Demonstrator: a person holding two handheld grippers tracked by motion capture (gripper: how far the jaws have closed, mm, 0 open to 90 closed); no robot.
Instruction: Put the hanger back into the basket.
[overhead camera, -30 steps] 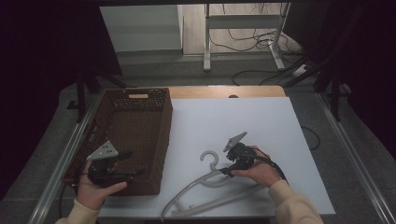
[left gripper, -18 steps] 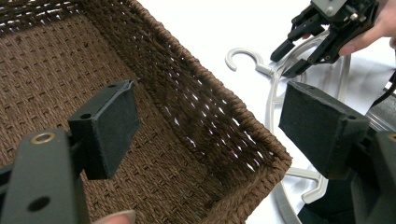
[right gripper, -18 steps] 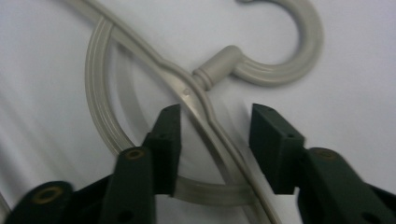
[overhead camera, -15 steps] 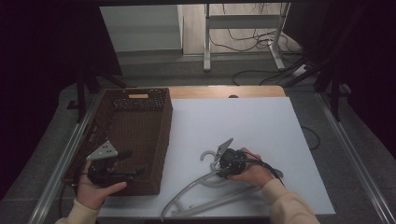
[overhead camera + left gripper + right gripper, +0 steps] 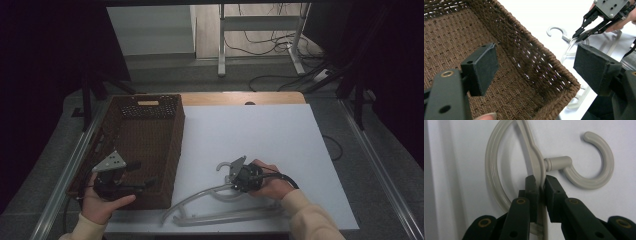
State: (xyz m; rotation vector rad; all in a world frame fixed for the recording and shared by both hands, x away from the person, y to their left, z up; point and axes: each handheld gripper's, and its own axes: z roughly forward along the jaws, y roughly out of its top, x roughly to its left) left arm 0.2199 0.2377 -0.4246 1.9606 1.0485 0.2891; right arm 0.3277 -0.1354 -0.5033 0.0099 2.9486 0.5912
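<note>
Dark room, hanger partly under right gripper

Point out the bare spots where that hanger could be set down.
Free: the white table from the far wooden edge to the hanger, and the basket floor. Crowded: the near edge, where the right gripper, shut on the hanger, and left gripper work.

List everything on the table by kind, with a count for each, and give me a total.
Hangers: 1, pale plastic hanger, the right tool shut on it just below the hook
Baskets: 1, brown woven basket, on the left side
Tools: 2, the left tool open over the basket
Total: 4
</note>
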